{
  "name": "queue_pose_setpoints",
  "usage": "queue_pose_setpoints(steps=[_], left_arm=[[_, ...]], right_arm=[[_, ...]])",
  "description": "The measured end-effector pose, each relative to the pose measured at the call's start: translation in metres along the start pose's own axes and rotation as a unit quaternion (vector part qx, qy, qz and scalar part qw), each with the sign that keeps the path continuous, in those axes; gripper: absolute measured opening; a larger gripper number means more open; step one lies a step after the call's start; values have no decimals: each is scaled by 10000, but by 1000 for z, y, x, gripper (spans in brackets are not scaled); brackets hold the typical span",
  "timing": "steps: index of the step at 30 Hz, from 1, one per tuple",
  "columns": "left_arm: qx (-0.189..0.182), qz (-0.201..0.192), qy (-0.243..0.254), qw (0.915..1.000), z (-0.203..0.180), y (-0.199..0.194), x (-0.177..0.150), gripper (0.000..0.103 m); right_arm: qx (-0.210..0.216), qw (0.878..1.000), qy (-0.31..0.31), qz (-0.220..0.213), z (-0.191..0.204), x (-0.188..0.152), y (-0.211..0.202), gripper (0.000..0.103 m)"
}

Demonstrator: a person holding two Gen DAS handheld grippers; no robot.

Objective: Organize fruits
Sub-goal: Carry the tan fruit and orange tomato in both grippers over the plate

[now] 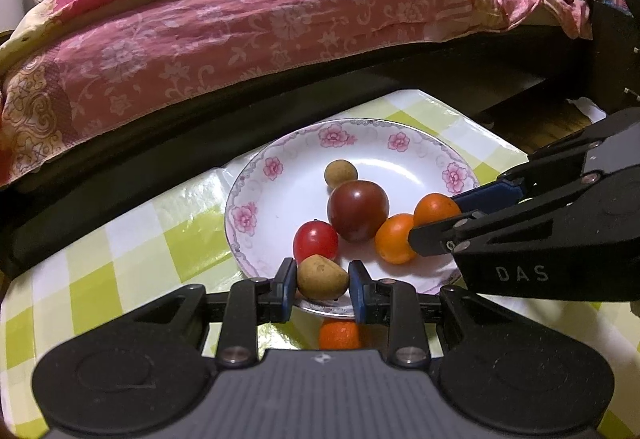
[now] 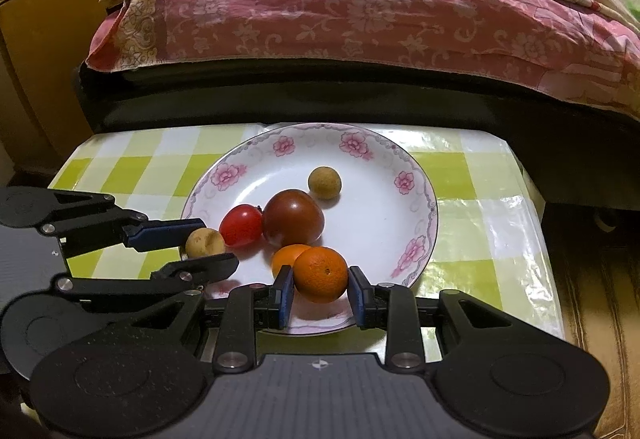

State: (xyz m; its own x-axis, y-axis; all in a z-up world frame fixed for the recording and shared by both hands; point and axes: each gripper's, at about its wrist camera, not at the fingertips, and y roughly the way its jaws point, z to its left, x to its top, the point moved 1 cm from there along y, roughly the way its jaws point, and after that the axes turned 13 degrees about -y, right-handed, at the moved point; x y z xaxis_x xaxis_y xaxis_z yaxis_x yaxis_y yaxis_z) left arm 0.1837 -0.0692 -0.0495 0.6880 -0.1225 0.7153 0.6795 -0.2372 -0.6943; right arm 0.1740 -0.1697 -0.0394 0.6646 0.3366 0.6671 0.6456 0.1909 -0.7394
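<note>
A white plate point(image 1: 280, 199) with pink flowers point(image 2: 384, 215) holds a dark red tomato point(image 1: 357, 210) point(image 2: 293, 223), a red cherry tomato point(image 1: 315, 241) point(image 2: 241, 226), a round tan fruit point(image 1: 340, 173) point(image 2: 324, 182) and an orange point(image 1: 394, 239) point(image 2: 285, 257). My left gripper point(image 1: 322, 285) point(image 2: 200, 249) is shut on a tan fruit point(image 1: 322, 277) point(image 2: 205, 242) over the plate's near rim. My right gripper point(image 2: 320, 287) point(image 1: 436, 217) is shut on a second orange point(image 2: 320, 273) point(image 1: 435, 209) over the plate.
The plate sits on a small table with a green and white checked cloth point(image 1: 140, 239) point(image 2: 480, 199). Another orange point(image 1: 339, 335) lies on the cloth under my left gripper. A bed with pink floral covers point(image 1: 240, 31) point(image 2: 360, 11) runs along the far side.
</note>
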Motion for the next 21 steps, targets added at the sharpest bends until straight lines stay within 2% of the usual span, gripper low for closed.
queue_pose_setpoints(steps=[9,14,21], left_arm=[[-3,4,-23,10000,1,-2,1,38],[-32,-22,-52,10000,3,-5,1,43],[-18,-141,-124,9998,9,-14,3,44]], right_arm=[[0,10000,49,-85,0,1,0,29],[11,9998,59,-176,1,2,-3,34],[-78,9995,105,-281,-1,3,-9,34]])
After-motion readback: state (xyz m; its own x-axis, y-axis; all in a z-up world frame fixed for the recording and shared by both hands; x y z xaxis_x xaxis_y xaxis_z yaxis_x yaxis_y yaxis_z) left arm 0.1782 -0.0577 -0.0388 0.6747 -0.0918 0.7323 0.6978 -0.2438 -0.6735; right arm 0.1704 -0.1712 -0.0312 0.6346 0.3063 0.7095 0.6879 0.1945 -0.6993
